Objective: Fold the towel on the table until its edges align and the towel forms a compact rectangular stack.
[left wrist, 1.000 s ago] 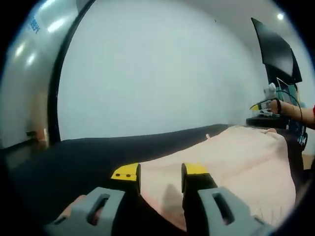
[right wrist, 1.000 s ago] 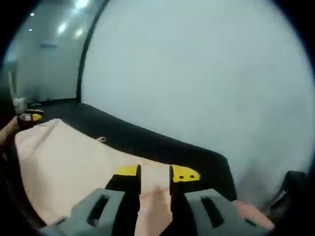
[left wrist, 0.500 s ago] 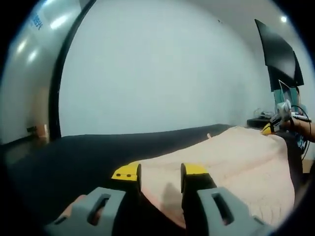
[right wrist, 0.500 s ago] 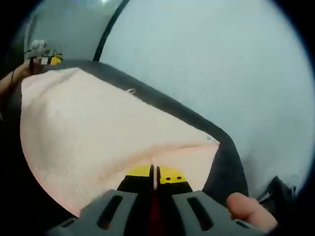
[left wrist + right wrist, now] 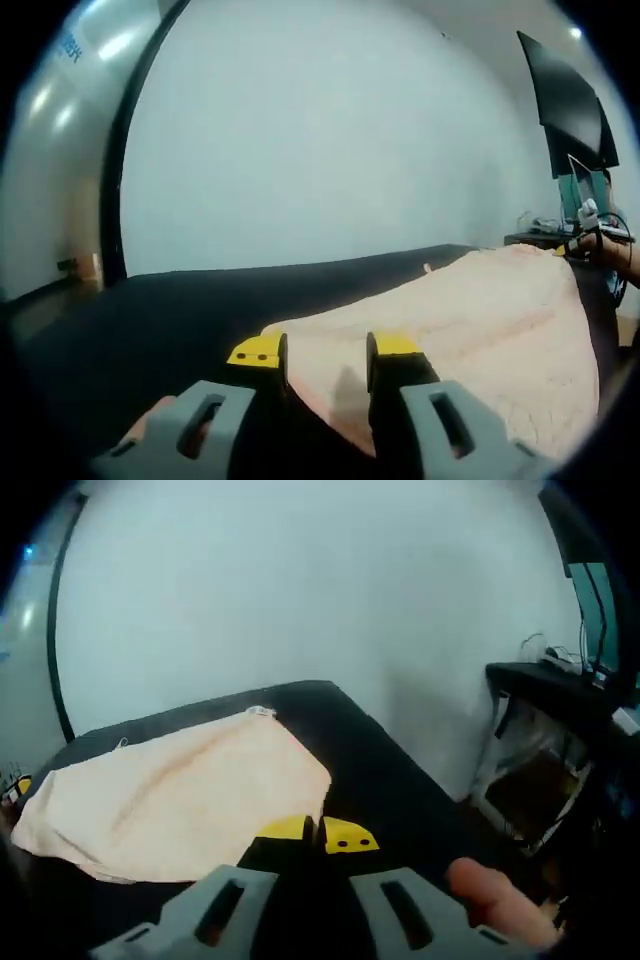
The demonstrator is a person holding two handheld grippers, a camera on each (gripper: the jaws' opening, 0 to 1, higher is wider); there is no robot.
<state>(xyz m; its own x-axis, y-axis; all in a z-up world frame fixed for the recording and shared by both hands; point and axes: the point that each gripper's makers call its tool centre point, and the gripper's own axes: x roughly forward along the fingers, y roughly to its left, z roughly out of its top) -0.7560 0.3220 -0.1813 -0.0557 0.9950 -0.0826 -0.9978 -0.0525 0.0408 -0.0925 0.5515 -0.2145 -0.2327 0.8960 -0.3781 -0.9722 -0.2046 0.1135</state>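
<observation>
A peach towel (image 5: pixel 480 310) lies on the black table (image 5: pixel 150 310). In the left gripper view it runs from my jaws off to the right. My left gripper (image 5: pixel 326 348) is open low over the table, and the towel's near corner lies between its yellow tips. In that view the right gripper (image 5: pixel 588 215), held by a hand, sits small at the towel's far end, which looks raised there. In the right gripper view my right gripper (image 5: pixel 315 832) is shut, and the towel (image 5: pixel 180 790) spreads left from its tips; its corner seems pinched.
A white wall stands behind the table. A black monitor (image 5: pixel 565 100) hangs at the upper right in the left gripper view. A dark desk with cables (image 5: pixel 545 680) stands beyond the table's right edge (image 5: pixel 400 770). A thumb (image 5: pixel 490 900) rests on the right gripper.
The right gripper closed at the towel's corner, then swung around, so its view now faces the table end and desk. The towel's far end rose. The left gripper stayed put and open.
</observation>
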